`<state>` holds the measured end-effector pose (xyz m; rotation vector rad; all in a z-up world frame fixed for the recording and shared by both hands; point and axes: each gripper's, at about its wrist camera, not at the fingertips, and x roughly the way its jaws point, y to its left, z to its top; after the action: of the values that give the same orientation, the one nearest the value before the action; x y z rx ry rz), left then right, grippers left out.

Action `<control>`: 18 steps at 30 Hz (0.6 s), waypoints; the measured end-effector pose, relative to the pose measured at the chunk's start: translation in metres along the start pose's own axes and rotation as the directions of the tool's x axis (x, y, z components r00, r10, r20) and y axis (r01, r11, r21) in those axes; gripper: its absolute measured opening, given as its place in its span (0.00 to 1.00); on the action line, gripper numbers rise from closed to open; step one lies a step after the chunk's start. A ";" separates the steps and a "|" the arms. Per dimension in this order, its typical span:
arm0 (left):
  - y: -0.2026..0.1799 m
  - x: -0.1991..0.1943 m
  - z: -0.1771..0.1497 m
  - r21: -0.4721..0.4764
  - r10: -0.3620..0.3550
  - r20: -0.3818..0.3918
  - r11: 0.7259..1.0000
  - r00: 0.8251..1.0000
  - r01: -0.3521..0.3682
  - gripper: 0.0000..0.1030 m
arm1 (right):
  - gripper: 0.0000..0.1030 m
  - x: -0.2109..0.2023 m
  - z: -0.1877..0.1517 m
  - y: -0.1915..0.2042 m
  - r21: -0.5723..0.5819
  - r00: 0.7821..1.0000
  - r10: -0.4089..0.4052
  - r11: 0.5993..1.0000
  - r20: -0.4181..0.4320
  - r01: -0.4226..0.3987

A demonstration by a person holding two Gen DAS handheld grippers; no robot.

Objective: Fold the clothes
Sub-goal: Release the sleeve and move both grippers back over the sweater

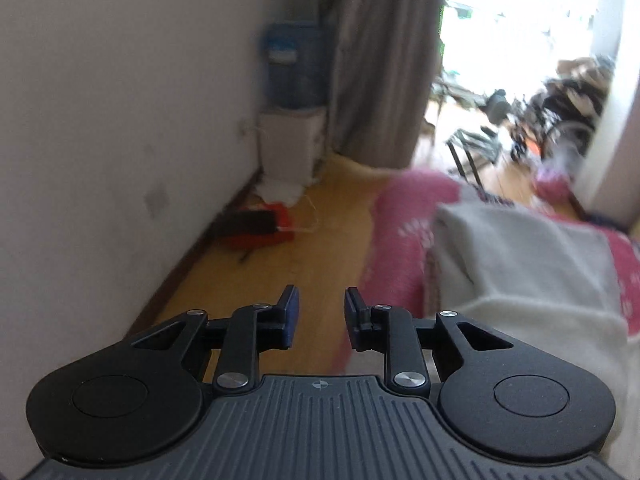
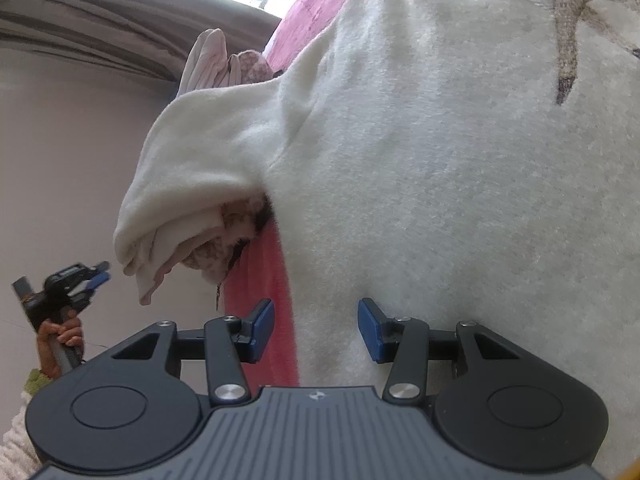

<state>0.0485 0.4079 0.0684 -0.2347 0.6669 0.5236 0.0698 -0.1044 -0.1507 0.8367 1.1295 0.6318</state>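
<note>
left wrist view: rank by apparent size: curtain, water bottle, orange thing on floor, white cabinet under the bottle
As they look in the frame:
1. curtain
2. white cabinet and water bottle: look about alike, not ranked
3. orange thing on the floor: smallest, though it lies nearer the camera and is blurred, so its true size is unsure.

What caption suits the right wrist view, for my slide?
Open right gripper poised over a white fleece garment on pink bedding.
</note>
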 end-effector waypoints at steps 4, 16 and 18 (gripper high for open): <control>-0.041 -0.052 -0.003 0.074 -0.135 0.116 0.989 0.984 0.127 0.27 | 0.48 -0.004 0.001 0.007 -0.030 0.999 -0.019 0.999 0.032 0.020; -0.287 -0.075 -0.118 0.404 -0.590 -0.096 0.713 0.801 0.573 0.33 | 0.37 -0.080 0.018 0.008 -0.142 0.955 -0.165 0.969 0.246 0.204; -0.318 -0.047 -0.143 0.406 -0.575 -0.147 0.707 0.805 0.579 0.33 | 0.33 -0.105 0.022 -0.001 -0.147 0.933 -0.212 0.954 0.290 0.262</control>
<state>0.1112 0.0677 0.0029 -0.0133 0.6601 -0.2461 0.0575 -0.1938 -0.0931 0.5944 0.8894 0.3969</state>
